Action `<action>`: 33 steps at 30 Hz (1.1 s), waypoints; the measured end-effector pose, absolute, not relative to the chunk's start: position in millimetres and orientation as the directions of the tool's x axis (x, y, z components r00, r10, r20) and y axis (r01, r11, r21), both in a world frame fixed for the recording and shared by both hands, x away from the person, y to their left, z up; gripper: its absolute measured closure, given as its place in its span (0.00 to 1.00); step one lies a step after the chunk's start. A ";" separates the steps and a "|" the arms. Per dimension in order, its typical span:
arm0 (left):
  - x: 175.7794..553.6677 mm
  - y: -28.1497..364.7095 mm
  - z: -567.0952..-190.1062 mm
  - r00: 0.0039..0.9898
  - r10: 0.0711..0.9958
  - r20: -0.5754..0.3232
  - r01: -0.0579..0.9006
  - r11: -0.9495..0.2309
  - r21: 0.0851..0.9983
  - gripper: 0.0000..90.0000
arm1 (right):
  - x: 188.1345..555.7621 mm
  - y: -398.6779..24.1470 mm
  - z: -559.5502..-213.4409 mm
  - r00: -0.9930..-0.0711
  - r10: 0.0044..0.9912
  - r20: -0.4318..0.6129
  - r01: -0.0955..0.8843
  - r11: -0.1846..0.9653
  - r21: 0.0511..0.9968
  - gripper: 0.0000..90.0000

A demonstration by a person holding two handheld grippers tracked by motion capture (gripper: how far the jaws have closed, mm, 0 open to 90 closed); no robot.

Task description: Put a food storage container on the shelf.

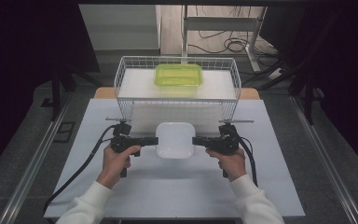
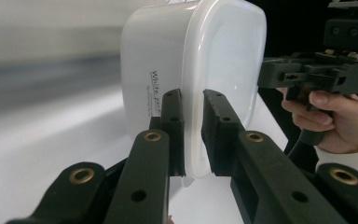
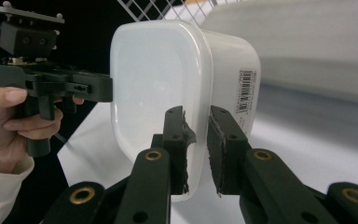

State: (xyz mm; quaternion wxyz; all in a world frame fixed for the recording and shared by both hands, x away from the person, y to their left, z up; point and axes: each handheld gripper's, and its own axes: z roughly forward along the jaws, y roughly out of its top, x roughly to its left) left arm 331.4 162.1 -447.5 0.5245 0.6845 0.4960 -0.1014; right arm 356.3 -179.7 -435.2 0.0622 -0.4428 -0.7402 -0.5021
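A white square plastic container [image 1: 175,139] is gripped from both sides between my two grippers, in front of the wire basket. My left gripper [image 1: 154,140] is shut on its left rim; in the left gripper view the jaws pinch the rim [image 2: 192,100] of the container [image 2: 214,60]. My right gripper [image 1: 195,140] is shut on the opposite rim, and in the right gripper view its jaws clamp the edge [image 3: 196,116] of the container [image 3: 158,79]. Each gripper view also shows the other gripper on the far rim [image 2: 284,74] [image 3: 74,86].
A white wire basket [image 1: 121,79] stands at the back of the table with a green lidded container [image 1: 178,74] on a white pad inside. The white table cover [image 1: 121,186] spreads around my hands. Cables lie on the floor beyond.
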 end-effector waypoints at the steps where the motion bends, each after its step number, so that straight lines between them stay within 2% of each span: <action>1: 331.0 162.4 -444.6 0.495 0.570 -0.656 0.780 0.041 0.625 0.88 | 355.8 -180.4 -432.5 -0.600 0.591 0.540 0.717 0.098 0.690 0.86; 33: 324.6 164.1 -391.0 0.573 0.558 -0.600 0.696 0.056 0.716 0.88 | 344.6 -182.6 -374.6 -0.698 0.562 0.444 0.588 0.097 0.803 0.85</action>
